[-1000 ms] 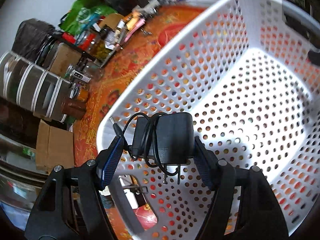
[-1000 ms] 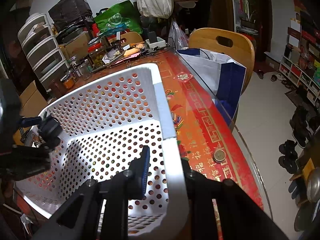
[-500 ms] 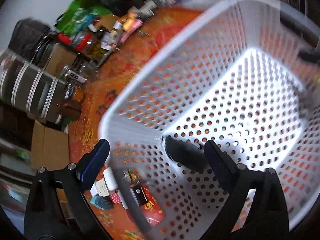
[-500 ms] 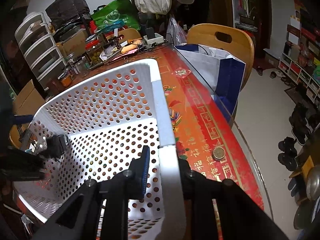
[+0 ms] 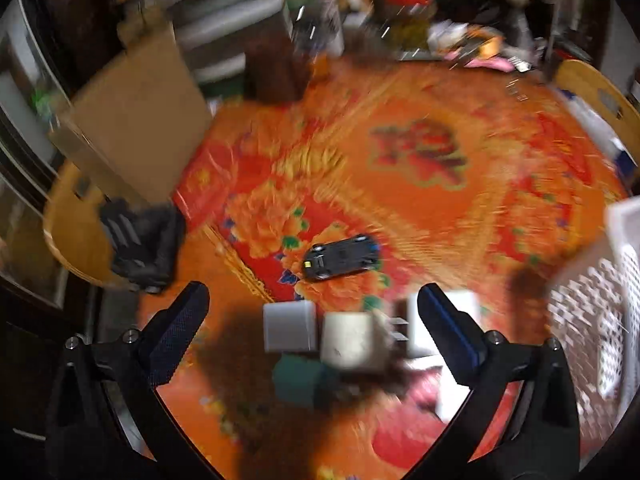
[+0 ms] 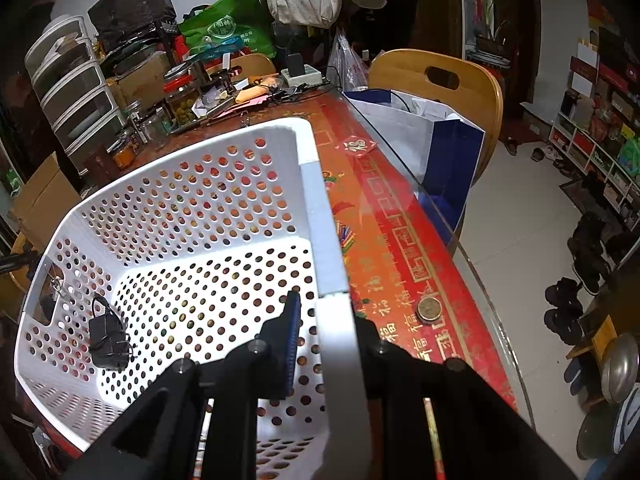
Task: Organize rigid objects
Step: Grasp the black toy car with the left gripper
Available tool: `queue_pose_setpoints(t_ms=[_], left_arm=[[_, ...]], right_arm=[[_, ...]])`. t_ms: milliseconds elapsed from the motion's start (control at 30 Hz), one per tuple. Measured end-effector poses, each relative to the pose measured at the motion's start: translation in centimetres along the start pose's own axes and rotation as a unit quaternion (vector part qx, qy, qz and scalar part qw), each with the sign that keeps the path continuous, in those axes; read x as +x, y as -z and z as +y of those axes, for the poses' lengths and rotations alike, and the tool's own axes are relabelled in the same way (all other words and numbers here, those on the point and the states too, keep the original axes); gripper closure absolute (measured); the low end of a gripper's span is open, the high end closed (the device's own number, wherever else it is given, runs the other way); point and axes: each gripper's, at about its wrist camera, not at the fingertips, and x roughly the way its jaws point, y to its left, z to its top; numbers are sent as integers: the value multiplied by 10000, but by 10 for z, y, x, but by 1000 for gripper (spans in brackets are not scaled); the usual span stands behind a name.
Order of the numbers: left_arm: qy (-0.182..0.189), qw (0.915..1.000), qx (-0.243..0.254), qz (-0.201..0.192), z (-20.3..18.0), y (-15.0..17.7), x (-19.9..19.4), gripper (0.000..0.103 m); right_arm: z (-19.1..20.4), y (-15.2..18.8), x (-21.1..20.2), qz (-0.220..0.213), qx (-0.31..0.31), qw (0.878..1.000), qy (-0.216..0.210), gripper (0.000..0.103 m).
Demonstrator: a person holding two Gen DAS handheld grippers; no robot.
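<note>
Left hand-held gripper (image 5: 312, 312) released over one toy car (image 5: 342, 256); right hand-held gripper (image 6: 326, 320) clenched on one basket (image 6: 320, 216) rim.

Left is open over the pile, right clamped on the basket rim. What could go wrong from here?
1. The left hand-held gripper is open above tightly packed white blocks; closing may catch two or knock the toy car.
2. The left view is motion-blurred, so aim may be off.
3. The right hand-held gripper pinches the basket rim; pulling could tip it, shifting the charger.
</note>
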Motion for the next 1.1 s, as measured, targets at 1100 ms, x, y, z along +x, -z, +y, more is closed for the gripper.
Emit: queue_pose_setpoints(t_ms=[1100], left_arm=[[-605, 9980, -131, -104, -43, -28, 50, 39]], right_arm=[[0, 1, 0, 26, -42, 9999, -119, 87]])
